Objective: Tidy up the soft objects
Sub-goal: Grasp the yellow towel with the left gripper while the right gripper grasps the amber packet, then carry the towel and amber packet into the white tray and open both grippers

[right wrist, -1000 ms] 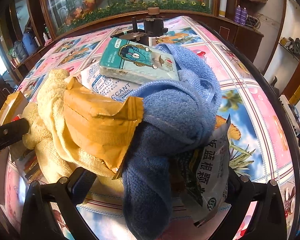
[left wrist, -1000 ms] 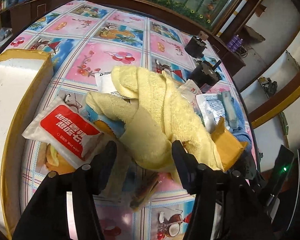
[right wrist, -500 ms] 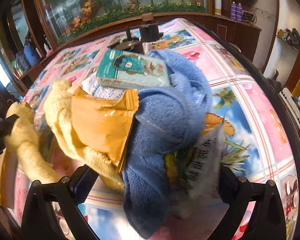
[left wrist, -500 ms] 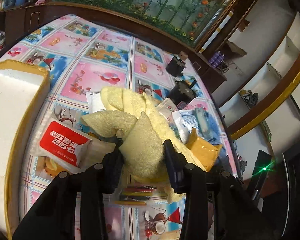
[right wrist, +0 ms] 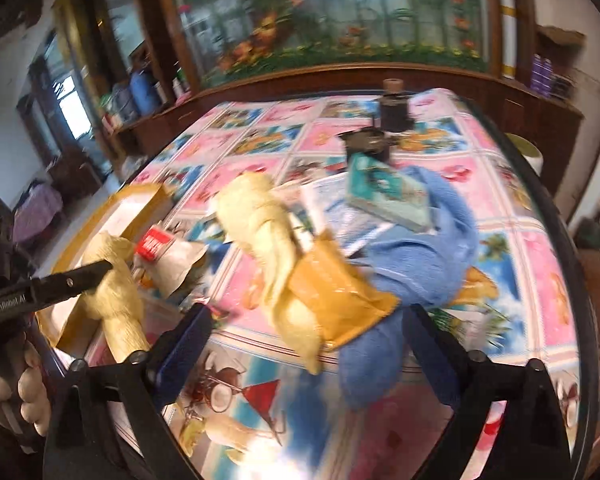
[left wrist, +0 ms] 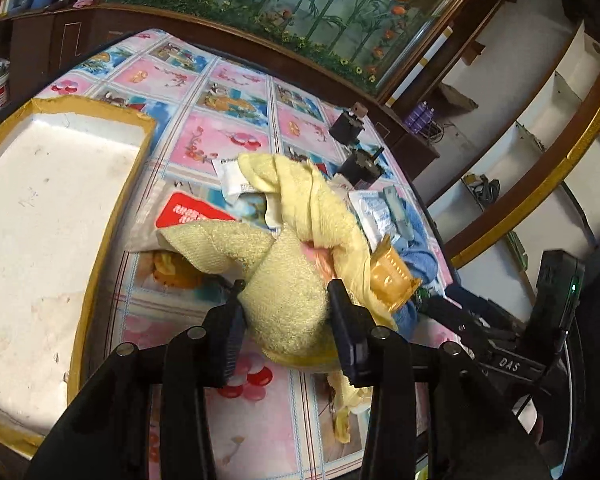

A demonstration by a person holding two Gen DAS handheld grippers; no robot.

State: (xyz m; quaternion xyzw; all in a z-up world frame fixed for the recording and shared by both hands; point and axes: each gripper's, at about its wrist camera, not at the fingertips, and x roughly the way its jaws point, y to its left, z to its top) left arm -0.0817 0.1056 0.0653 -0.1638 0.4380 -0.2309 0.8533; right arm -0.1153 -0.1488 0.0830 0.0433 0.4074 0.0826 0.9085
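One yellow towel (left wrist: 288, 292) inside left gripper (left wrist: 286, 312)

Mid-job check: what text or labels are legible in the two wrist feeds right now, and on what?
"DAS": white letters on the right gripper arm, left wrist view.
"GenRobot AI": on the left gripper finger, right wrist view.
Red-label packet: white characters, too blurred to read.
White sachet and teal pack: print too small.
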